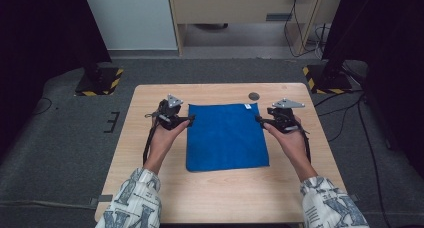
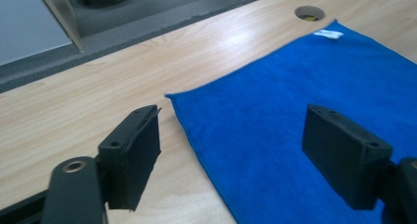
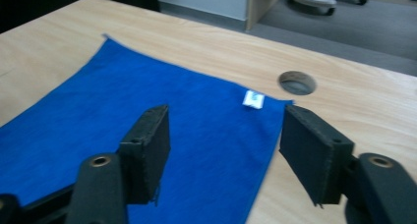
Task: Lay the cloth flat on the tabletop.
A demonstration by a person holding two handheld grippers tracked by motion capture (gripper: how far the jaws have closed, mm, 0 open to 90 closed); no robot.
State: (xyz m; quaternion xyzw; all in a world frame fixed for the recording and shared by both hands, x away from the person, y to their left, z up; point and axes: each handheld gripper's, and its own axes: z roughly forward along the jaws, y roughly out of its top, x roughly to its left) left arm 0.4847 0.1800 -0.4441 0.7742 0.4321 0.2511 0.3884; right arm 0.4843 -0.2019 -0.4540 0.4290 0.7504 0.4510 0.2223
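- Patterned sleeves [image 1: 135, 200] enter at the near table edge; each hand holds one gripper.
- Blue cloth [image 1: 226, 136] lies flat and spread on the wooden table [image 1: 215, 198], roughly central. Landmark for all positions below.
- Left gripper [image 1: 186, 120]: at the cloth's far-left corner, tips at its left edge. Jaws spread wide, nothing between them. In the left gripper view [image 2: 231, 150] one jaw stands over bare wood just beside the cloth [image 2: 305, 86], the other over the cloth.
- Right gripper [image 1: 261, 120]: at the cloth's far-right corner, tips at its right edge. Jaws spread wide, empty. In the right gripper view [image 3: 223, 145] they straddle the cloth's [image 3: 123, 116] right edge.
- White tag [image 3: 253, 99] on the cloth's far-right corner.
- Round cable hole [image 1: 254, 96] in the table just beyond that corner.
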